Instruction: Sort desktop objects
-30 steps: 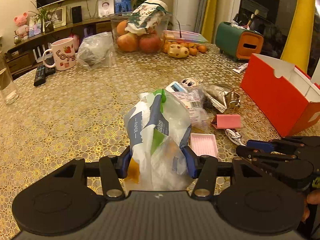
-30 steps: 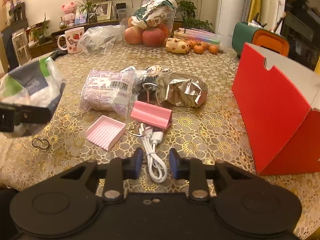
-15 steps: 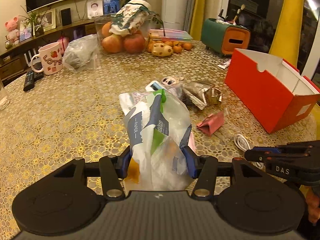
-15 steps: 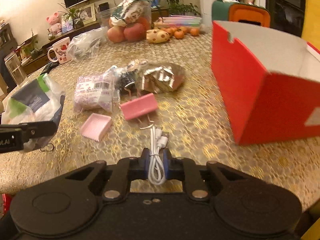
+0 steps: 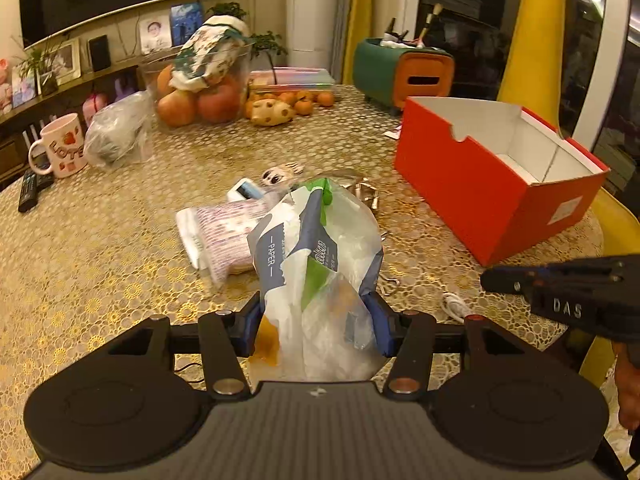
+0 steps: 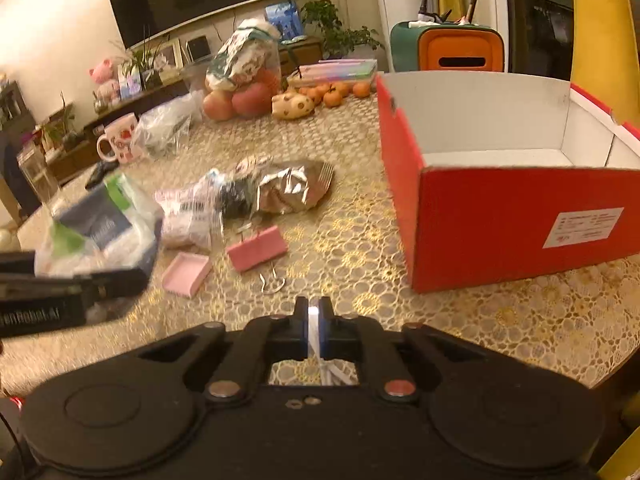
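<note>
**Both grippers loaded, the red box open beside them**

We hold the left gripper (image 5: pixel 316 320) about half open, and its two blue pads press on the sides of a crumpled plastic bag (image 5: pixel 320 264) printed in white, navy and green. The bag stands up between the fingers, above the table (image 5: pixel 100 248) with its gold lace cloth.

Our right gripper (image 6: pixel 314 320) has just been closing, and now its jaws are almost together on a white cable (image 6: pixel 313 330). Only a thin white strip shows between the pads, and a little more of the cable hangs below them. In the left wrist view a loop of the same cable (image 5: pixel 452 304) shows just under the tip of the right gripper (image 5: pixel 504 280).

The red box (image 6: pixel 500 224) stands on the table to the right, its top open and its white inside bare as far as we see. It is near the right gripper but apart from it.

On the cloth between the grippers and the far side lie a pink tray (image 6: pixel 186 272), a pink clip (image 6: pixel 258 248), a small metal hook (image 6: pixel 272 282), a purple-printed packet (image 6: pixel 188 216) and a crumpled silver foil bag (image 6: pixel 292 190). The packet and the foil bag lie close together; dark things sit between them, too blurred to name.
</note>
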Motion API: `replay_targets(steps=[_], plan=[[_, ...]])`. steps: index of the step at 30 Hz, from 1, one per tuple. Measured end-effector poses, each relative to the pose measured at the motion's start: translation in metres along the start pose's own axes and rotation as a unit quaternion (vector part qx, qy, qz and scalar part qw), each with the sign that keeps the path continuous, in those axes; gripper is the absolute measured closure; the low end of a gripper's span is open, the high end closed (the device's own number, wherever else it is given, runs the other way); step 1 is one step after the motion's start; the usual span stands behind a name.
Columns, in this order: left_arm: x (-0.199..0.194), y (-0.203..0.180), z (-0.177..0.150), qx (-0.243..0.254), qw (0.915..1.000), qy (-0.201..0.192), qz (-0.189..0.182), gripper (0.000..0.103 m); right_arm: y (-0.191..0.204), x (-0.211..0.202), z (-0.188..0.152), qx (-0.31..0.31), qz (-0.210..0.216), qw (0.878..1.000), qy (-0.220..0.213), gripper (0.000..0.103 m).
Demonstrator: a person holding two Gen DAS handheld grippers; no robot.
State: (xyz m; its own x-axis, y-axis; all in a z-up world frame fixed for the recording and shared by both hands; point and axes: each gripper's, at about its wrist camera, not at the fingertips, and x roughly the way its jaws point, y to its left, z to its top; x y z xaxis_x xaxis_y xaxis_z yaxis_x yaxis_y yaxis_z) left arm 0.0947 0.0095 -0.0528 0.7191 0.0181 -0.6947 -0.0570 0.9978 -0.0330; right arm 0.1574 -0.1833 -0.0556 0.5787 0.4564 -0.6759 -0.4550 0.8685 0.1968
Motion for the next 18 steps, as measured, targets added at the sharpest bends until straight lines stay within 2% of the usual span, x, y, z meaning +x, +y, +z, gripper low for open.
replay_targets(steps=[3,7,9,11,18], plan=[[0.001,-0.005,0.002,0.001,1.0,0.001,-0.001,0.051,-0.006,-0.001,0.003,-0.006,0.002,1.0,-0.002,0.099],[0.002,-0.008,0.002,0.002,1.0,0.002,-0.001,0.051,-0.012,0.007,-0.001,-0.005,0.021,0.999,0.034,0.098],[0.003,-0.009,0.001,0.002,1.0,0.004,-0.001,0.051,-0.009,0.009,-0.007,-0.015,0.019,0.999,0.042,0.094],[0.005,-0.01,0.0,0.004,1.0,0.007,-0.001,0.051,-0.007,0.011,-0.012,-0.022,0.02,0.998,0.047,0.082],[0.009,-0.011,-0.005,0.003,0.9999,0.015,-0.006,0.051,-0.001,0.025,-0.019,-0.046,0.012,0.997,0.061,0.081]])
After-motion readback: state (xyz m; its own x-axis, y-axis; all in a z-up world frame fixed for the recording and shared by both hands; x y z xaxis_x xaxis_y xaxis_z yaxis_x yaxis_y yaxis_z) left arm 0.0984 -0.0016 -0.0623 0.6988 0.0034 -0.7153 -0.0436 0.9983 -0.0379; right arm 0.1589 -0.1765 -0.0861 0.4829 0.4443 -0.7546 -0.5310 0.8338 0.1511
